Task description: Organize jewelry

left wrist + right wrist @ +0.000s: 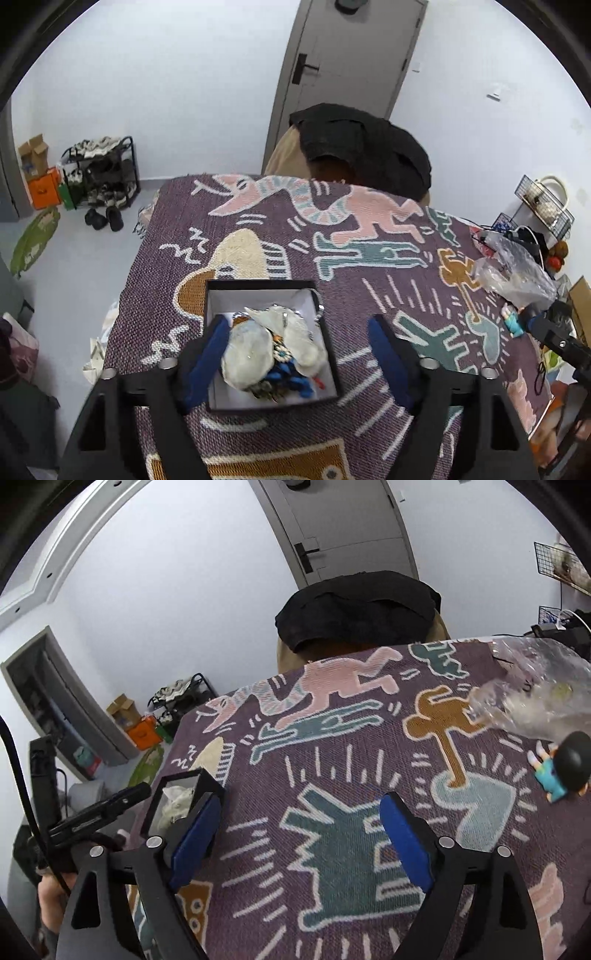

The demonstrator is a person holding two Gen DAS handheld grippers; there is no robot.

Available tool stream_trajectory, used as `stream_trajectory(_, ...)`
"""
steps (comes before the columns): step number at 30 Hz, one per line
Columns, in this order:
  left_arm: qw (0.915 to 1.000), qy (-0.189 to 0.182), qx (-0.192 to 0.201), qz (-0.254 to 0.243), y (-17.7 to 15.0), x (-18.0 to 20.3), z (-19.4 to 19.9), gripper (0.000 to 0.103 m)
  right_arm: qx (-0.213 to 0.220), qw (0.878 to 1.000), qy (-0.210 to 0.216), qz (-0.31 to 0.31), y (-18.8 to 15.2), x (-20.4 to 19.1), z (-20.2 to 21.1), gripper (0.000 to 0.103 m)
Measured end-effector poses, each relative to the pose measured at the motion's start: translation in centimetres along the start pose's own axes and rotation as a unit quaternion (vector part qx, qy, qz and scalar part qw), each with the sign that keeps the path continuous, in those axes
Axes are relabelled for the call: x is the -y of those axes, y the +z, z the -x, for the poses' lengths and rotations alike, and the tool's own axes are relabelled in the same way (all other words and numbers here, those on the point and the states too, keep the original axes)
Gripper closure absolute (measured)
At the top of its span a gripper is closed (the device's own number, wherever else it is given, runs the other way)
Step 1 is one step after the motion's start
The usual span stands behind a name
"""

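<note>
1. Left gripper [295, 354] hangs spread wide, its left finger over the jewelry box [271, 343], lower centre of frame.
2. Right gripper [295, 843], also spread and empty, sits farther off (box at its far left).
3. Left looks nearer.

Right tool [299, 834]: blue-padded fingers spread wide over bare patterned cloth [332, 775] on the desk. Open black jewelry box [184, 797] at left. Clear plastic bag [535, 686] far right; small figurine [557, 771] beside it.
</note>
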State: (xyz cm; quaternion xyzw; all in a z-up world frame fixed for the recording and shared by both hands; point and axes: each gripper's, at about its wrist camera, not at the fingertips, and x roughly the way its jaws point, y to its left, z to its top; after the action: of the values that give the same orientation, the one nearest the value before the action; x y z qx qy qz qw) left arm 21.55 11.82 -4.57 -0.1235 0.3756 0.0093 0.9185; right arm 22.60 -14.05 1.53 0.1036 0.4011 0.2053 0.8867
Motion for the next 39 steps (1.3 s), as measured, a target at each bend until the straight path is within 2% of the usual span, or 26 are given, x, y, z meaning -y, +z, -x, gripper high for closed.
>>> stream_trajectory(3, 0.9998, -0.003, 0.017, -0.007, -0.5, 0.9, 1.6, 0.007, 0.0, 1.0, -0.002, 0.001, -0.4, 0.2, 0.6, 0.0)
stream_trajectory(12, 0.9984, -0.016, 0.048, -0.025, -1.0, 3.8, 6.0, 0.0, 0.004, 1.0, -0.013, 0.0, -1.6, 1.3, 3.0, 0.0)
stream_trajectory(24, 0.9967, -0.009, 0.067, -0.045, -2.7, 5.7, 10.5, 0.0, 0.006, 0.999, -0.011, 0.034, -3.4, 0.4, 7.0, 0.0)
stream_trajectory(33, 0.9951, -0.016, 0.077, -0.06, -5.7, 7.5, 13.7, 0.001, 0.008, 1.0, 0.005, 0.027, -4.7, 0.2, 9.5, 0.0)
stream_trajectory(39, 0.9945, -0.017, 0.078, -0.068, -7.4, 8.3, 14.7, 0.0, 0.003, 0.999, 0.008, 0.049, -5.9, -0.5, 10.4, 0.0)
